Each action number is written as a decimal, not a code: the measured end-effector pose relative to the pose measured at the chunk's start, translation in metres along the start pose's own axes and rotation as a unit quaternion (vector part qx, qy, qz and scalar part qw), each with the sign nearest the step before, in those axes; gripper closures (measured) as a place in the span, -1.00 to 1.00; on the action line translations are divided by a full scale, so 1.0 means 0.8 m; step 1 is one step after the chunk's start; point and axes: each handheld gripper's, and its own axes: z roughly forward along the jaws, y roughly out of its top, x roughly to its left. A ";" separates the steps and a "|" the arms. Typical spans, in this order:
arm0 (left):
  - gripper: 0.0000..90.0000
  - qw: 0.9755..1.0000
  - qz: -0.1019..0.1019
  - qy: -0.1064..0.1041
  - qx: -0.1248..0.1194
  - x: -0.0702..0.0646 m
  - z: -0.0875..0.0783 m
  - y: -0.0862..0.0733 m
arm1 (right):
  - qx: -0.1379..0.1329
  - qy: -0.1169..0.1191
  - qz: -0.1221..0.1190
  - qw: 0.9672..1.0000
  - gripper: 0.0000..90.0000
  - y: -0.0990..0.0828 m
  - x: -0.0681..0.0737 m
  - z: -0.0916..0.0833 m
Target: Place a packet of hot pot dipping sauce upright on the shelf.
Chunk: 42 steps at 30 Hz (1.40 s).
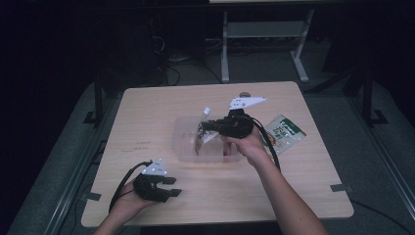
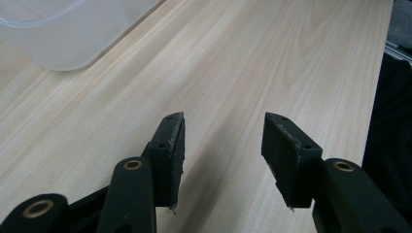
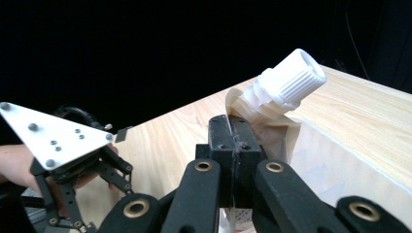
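High view looks forward and down over the whole table (image 1: 161, 196). Both gripper views ride close and low above it, sharing the clear tub (image 2: 58, 39).

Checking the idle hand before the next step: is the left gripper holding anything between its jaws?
No, the left gripper has its jaws apart over the bare wooden table, with nothing between them.

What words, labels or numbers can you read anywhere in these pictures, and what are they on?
None can be read.
Green and white packet on the table: print too small and blurred.
Spouted pouch held in the right gripper over the clear plastic container: dark markings, unreadable.
Faint marks on the tabletop: illegible.
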 end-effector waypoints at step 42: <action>0.12 1.000 0.003 -0.003 0.005 0.000 0.003 -0.001 | 0.041 -0.046 -0.022 0.998 0.94 -0.014 -0.001 0.023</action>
